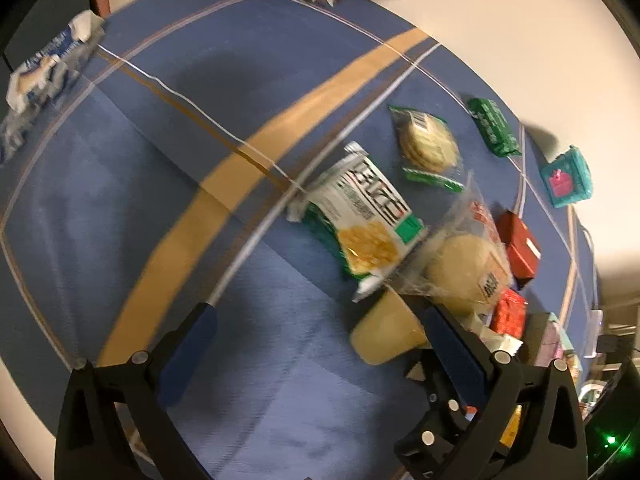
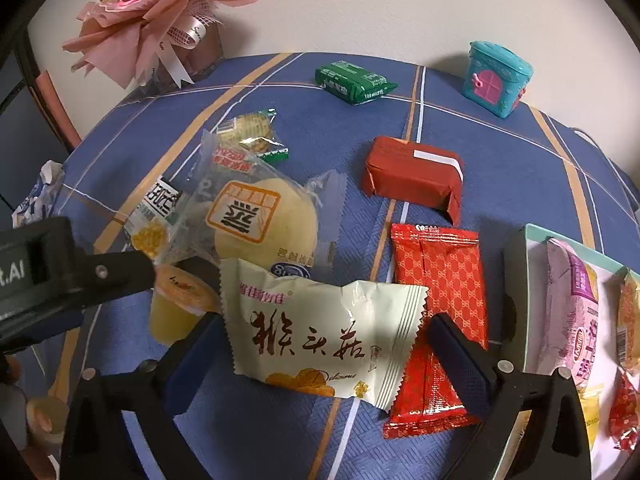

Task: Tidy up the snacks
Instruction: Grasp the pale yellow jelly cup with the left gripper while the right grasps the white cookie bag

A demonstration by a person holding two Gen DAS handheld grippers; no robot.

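the main risk here is a poor pinch on the cream packet (image 2: 320,332) in the lower centre of the right wrist view. it is puffy, slick film lying flat, and its right edge overlaps the red patterned packet (image 2: 438,304), so closing low could drag both along or let the cream one squirt out. the jelly cup (image 2: 180,300) sits just beside its left edge with the left gripper's finger near it, so the two tools could bump if both move at once.

the right gripper (image 2: 320,344) has its fingers spread wide, straddling the cream packet from left and right without visibly pressing it — nothing is gripped. it points forward and down over the blue tablecloth (image 2: 500,152). the box (image 2: 528,236) at the right edge, already holding a pink packet (image 2: 572,312) and other snacks, looks like the destination, a short swing to the right.

the left gripper (image 1: 320,344) is also open and empty, tilted over the cloth in a blurred view, with the jelly cup (image 1: 384,332) touching or just inside its right finger. the bun packet (image 1: 464,272) and cracker packet (image 1: 360,220) lie beyond it, toward the right of that frame.
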